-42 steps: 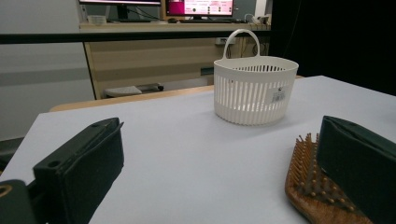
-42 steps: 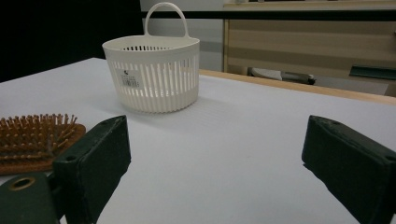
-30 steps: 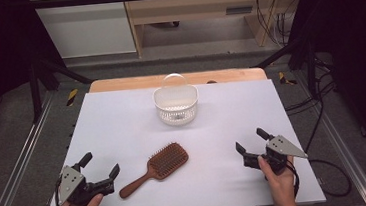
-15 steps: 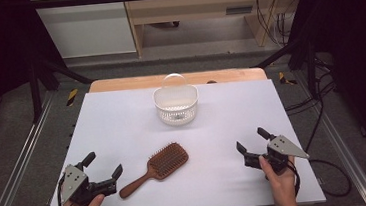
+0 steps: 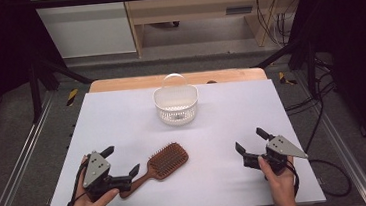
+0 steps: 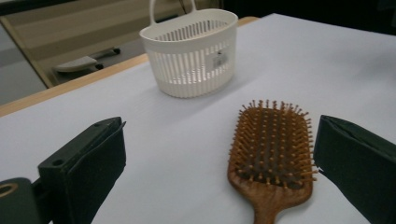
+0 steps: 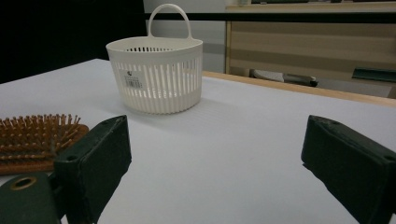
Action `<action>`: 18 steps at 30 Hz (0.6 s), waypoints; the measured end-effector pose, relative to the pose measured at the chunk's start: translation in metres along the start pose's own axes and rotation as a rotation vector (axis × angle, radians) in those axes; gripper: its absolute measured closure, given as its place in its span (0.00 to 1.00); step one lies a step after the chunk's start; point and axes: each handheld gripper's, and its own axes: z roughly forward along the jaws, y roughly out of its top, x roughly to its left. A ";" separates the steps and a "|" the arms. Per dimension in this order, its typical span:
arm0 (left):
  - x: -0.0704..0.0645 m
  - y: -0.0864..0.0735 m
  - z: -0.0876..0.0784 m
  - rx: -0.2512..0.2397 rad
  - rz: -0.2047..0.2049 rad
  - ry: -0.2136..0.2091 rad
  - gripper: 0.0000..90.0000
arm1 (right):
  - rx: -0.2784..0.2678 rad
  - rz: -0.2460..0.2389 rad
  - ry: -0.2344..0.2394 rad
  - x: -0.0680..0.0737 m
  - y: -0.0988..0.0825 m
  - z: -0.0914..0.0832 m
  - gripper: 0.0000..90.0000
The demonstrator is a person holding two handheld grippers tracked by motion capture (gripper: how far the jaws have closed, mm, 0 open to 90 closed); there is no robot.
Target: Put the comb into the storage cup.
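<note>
While both grippers' fingers (image 6: 84, 168) gape empty, left gripper (image 5: 122, 161) nears the hairbrush (image 5: 162, 163).

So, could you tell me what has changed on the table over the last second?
The left gripper has crept right toward the hairbrush, its open jaws now flanking the handle end without closing on it. Nothing was gripped or released. The right gripper stayed open and nearly where it was, and the brush and the white basket have not moved.
</note>
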 end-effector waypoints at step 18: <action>-0.024 0.014 0.030 0.135 0.124 -0.095 0.04 | 0.014 -0.016 0.017 0.003 0.000 0.004 0.09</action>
